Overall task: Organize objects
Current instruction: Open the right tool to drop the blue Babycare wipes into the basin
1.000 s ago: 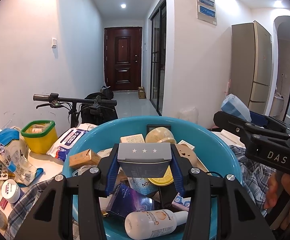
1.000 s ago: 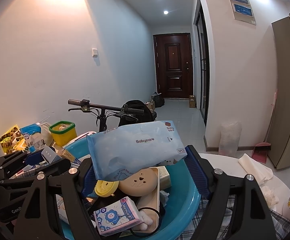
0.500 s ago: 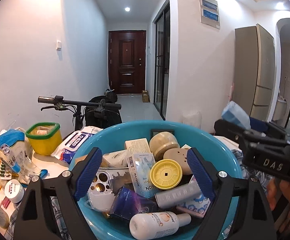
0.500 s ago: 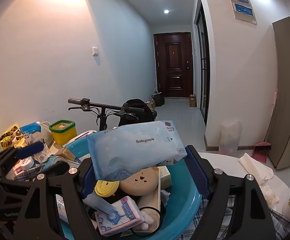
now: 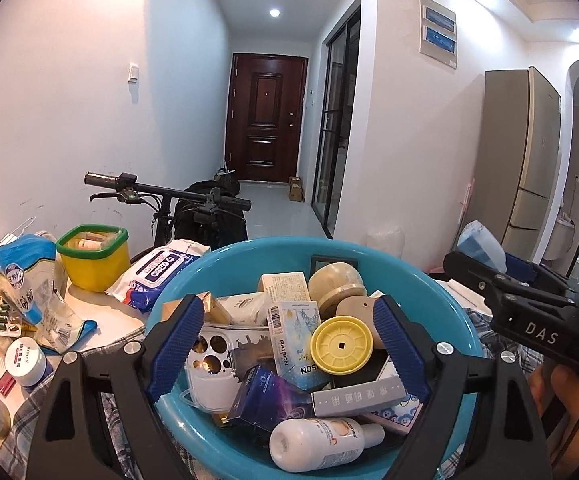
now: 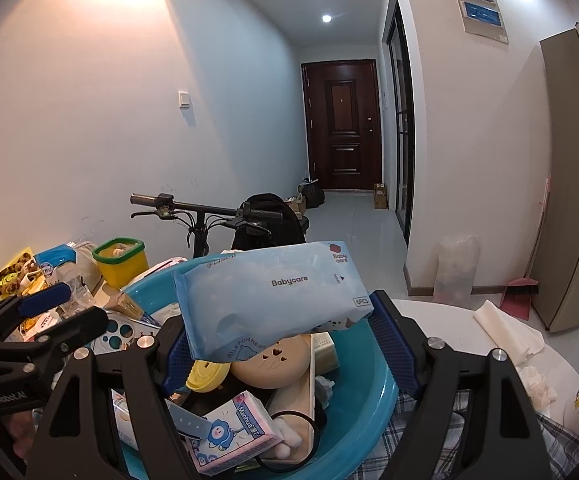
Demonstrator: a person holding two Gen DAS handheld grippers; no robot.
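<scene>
Our left gripper [image 5: 289, 344] hangs spread and empty over the basin [image 5: 441, 292], the grey box [image 5: 359, 394] lying in the pile at lower centre. Our right gripper [image 6: 291, 344] pinches the wipes pack [image 6: 273, 292] above the basin, mid-frame, likely waiting to drop it in.

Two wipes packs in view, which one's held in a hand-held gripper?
The pale blue Babycare pack, clamped in the right hand-held gripper above the basin. The white-and-blue pack lies on the table, beside the basin.
</scene>
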